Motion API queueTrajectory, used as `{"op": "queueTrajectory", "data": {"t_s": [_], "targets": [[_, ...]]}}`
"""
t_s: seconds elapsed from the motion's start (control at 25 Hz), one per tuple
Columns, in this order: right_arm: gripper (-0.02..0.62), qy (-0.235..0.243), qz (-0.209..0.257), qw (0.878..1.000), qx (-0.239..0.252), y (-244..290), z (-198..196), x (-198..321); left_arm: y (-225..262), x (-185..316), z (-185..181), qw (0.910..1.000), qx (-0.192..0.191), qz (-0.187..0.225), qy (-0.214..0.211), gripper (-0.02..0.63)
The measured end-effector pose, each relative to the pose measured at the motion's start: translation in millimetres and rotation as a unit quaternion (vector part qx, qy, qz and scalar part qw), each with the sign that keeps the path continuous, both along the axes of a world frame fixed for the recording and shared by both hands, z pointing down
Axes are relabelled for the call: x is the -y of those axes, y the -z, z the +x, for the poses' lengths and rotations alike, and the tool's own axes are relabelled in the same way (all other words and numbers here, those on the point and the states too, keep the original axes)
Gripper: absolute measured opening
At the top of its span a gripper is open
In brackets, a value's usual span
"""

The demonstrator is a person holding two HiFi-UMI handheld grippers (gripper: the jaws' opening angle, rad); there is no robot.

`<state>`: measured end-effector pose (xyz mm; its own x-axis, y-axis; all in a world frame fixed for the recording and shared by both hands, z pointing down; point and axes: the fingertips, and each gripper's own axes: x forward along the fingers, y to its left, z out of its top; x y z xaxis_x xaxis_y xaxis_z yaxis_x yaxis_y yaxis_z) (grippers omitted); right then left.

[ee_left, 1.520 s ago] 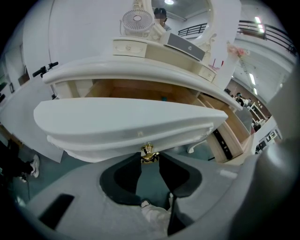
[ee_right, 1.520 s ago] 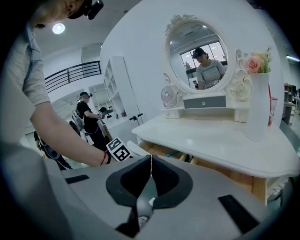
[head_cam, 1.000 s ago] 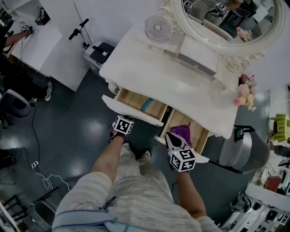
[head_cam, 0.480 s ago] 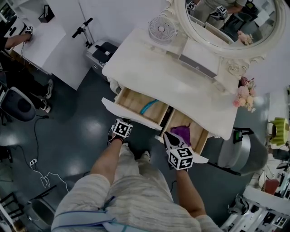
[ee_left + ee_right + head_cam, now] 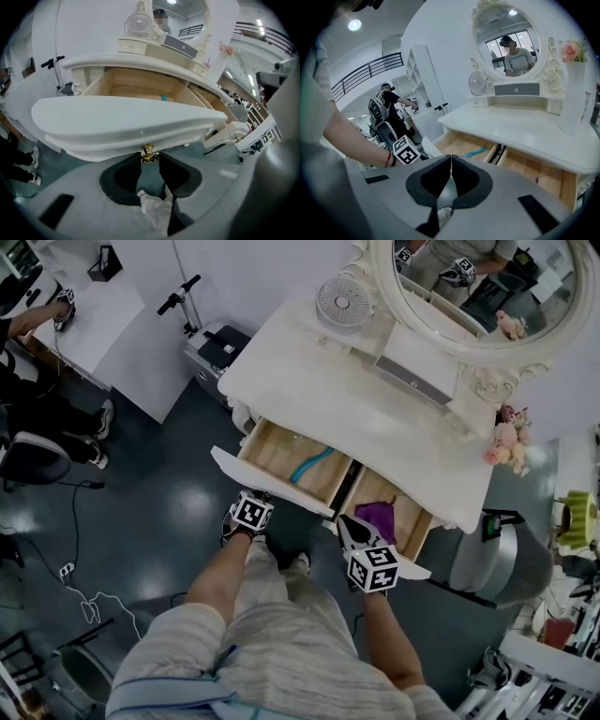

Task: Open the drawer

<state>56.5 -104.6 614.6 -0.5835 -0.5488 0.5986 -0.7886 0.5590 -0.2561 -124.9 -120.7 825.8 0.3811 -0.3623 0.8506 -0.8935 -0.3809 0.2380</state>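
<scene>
Status: drawer (image 5: 272, 484) at centre of the head view, under the desk (image 5: 337, 399) edge, stands pulled well out with its inside showing, left tongs (image 5: 149, 158) pinching its brass knob (image 5: 148, 151), right tongs (image 5: 450, 161) pressed together and empty; opening judged nearly done, only release left.

Brightness: even white light is filling all views.
Sources: a ceiling lamp (image 5: 354, 25) is glowing high left of the right gripper (image 5: 451, 160).
Glare: the floor (image 5: 190, 504) is shining beside the left gripper (image 5: 150, 159).
Shadow: the left gripper's jaws are sitting dark.
Edges: both gripper views are bending, blackening at their rims.
</scene>
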Motion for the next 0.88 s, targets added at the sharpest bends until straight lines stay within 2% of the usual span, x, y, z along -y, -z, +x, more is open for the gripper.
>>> {"op": "queueTrajectory", "data": {"t_s": [0.48, 0.76, 0.88], "targets": [[0.009, 0.003, -0.006, 1.0, 0.003, -2, -6, -8, 4, -16, -3, 1.0, -0.004, -0.004, -0.006, 0.129], [0.009, 0.004, -0.009, 1.0, 0.002, -3, -10, -14, 8, -20, -8, 0.9999, 0.008, -0.003, -0.007, 0.129], [0.009, 0.003, -0.01, 1.0, 0.001, -3, -9, -15, -2, -22, -7, 0.9999, 0.004, -0.005, -0.01, 0.129]]}}
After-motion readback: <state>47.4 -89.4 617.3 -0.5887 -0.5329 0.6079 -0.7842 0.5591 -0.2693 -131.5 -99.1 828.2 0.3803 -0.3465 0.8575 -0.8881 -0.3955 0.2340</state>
